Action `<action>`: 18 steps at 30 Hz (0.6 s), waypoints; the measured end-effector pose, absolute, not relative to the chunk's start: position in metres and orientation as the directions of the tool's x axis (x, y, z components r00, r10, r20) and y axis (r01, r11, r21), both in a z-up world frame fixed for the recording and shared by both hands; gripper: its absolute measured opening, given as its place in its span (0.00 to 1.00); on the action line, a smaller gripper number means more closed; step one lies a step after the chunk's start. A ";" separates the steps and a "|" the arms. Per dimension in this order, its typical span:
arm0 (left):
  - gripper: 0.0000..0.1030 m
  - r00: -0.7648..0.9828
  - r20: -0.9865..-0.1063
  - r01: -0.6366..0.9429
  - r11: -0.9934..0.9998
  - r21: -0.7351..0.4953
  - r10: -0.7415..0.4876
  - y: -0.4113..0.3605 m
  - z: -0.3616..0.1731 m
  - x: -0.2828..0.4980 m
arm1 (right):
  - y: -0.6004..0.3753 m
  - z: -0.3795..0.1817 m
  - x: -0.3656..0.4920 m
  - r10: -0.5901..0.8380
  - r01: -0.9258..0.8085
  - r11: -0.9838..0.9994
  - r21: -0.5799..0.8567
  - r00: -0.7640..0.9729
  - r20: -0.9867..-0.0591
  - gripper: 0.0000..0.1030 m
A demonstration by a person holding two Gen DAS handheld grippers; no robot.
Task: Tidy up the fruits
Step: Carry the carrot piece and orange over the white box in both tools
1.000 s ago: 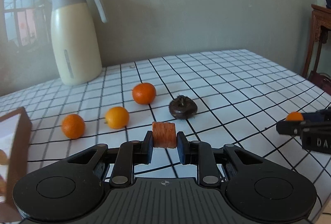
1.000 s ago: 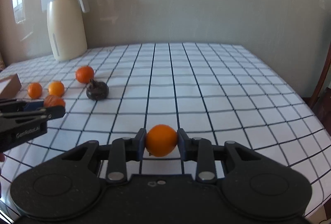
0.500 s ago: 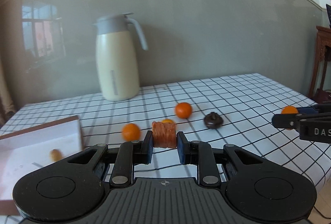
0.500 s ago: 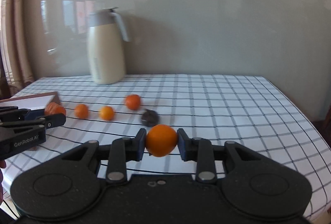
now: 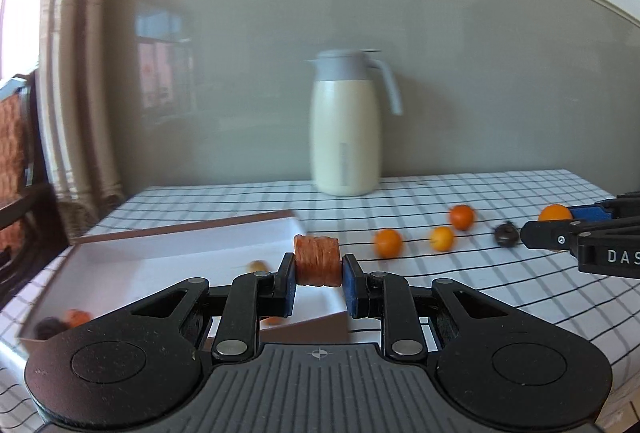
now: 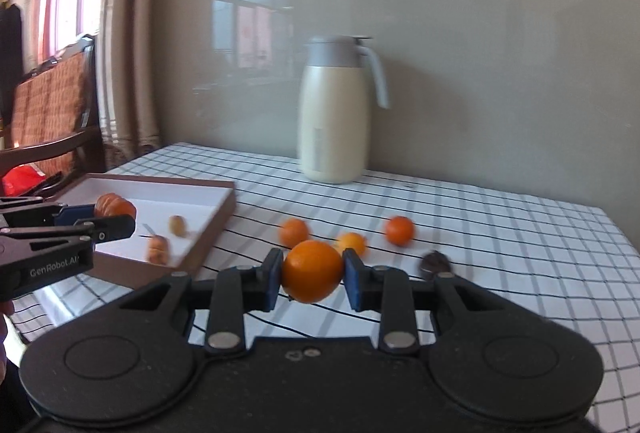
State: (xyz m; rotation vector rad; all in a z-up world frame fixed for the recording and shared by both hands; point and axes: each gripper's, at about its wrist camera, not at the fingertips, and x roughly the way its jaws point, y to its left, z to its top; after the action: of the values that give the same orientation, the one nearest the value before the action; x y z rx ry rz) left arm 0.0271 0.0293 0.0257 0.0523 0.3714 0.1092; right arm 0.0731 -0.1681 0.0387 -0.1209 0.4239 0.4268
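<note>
My left gripper [image 5: 318, 283] is shut on a ridged orange-red fruit [image 5: 317, 265] and holds it above the near right part of a brown box with a white inside [image 5: 168, 257]. It also shows in the right wrist view [image 6: 114, 219]. My right gripper [image 6: 312, 279] is shut on a round orange [image 6: 313, 276], held above the checked tablecloth to the right of the box [image 6: 224, 211]. Three small oranges [image 6: 294, 231] [image 6: 352, 243] [image 6: 399, 230] and a dark fruit [image 6: 435, 261] lie on the cloth. Several small fruits [image 6: 158, 249] lie in the box.
A cream jug with a grey lid [image 6: 334, 109] stands at the back of the table against the wall. A wooden chair with a patterned cushion [image 6: 52, 113] stands to the left of the table. The table's right edge [image 6: 624, 233] is close by.
Both grippers have swung left with their fruits. The box has come into full view, and the left gripper's fruit is now over it. The loose fruits now lie to the right.
</note>
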 end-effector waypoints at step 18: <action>0.23 0.876 -0.371 -0.317 0.947 0.041 0.309 0.136 0.014 -0.008 | -0.055 0.031 0.075 0.545 -0.612 0.790 -0.028 0.723 -0.425 0.22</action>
State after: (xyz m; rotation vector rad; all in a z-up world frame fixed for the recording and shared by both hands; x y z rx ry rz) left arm -0.0080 0.1356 0.0144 -0.0209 0.3838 0.3269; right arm 0.0750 -0.0553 0.0309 -0.1712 0.4139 0.6422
